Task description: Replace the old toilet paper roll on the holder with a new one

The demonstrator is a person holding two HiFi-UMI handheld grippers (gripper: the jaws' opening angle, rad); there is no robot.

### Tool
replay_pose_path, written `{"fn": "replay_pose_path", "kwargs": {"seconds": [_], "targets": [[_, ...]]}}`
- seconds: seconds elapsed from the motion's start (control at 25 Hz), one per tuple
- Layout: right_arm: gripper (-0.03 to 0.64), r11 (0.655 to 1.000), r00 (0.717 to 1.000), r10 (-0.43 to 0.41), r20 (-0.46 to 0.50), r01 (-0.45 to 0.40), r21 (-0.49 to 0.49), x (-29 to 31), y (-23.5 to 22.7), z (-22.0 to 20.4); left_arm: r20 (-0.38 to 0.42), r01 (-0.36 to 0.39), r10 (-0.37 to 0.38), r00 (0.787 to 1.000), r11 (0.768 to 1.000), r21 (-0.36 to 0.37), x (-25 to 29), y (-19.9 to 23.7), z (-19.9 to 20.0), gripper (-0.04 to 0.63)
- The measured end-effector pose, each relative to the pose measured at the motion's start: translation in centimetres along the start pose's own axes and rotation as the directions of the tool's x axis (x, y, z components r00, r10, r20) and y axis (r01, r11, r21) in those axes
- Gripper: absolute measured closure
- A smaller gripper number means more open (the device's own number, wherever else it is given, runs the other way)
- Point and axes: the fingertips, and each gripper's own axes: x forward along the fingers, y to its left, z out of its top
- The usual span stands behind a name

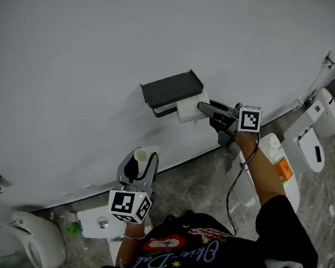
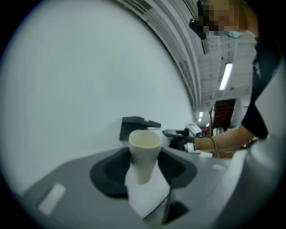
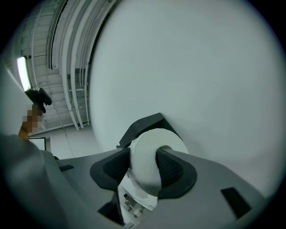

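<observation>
A black wall holder (image 1: 171, 90) with a flat lid hangs on the white wall. My right gripper (image 1: 203, 109) is shut on a full white toilet roll (image 1: 187, 111), held right under the holder's lid. In the right gripper view the roll (image 3: 149, 161) fills the jaws, one pad lies by its core hole, and the holder (image 3: 145, 126) is just behind. My left gripper (image 1: 138, 164) stays lower left, shut on the old cardboard tube (image 1: 141, 155). The tube (image 2: 144, 152) stands upright between the pads with a scrap of paper (image 2: 147, 194) hanging from it.
A white toilet (image 1: 315, 139) stands at the right and another (image 1: 30, 244) at the lower left. A white box with an orange label (image 1: 281, 169) is under my right arm. A white cistern top (image 1: 97, 222) lies below the left gripper. The floor is grey marble.
</observation>
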Motion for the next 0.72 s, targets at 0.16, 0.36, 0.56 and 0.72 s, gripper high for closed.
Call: {"fn": "replay_pose_path", "kwargs": {"seconds": [0.16,0.36,0.56,0.72], "targets": [[0.419,1.0,0.999,0.017,-0.037,-0.016,0.024,2.9,1.1,-2.3,0.009,-0.01,0.01,1.0,1.0,-0.005,-1.5,1.0,-0.4,0.408],[0.419,0.998,0.996,0.047,-0.082,-0.044,0.04,5.8,2.9,-4.6,0.01,-0.019,0.019,1.0,1.0,-0.014,-3.0,1.8,-0.6,0.408],[0.417,0.998,0.996,0.051,-0.078,-0.048,0.035,5.7,2.9,-4.5,0.009,-0.013,0.013,1.0,1.0,-0.019,-3.2,1.1,-0.6,0.408],[0.417,0.999,0.996,-0.006,-0.09,0.001,-0.053,5.6,2.5,-4.8,0.01,-0.012,0.012,1.0,1.0,-0.012,-3.3,1.3,-0.7,0.408]]}}
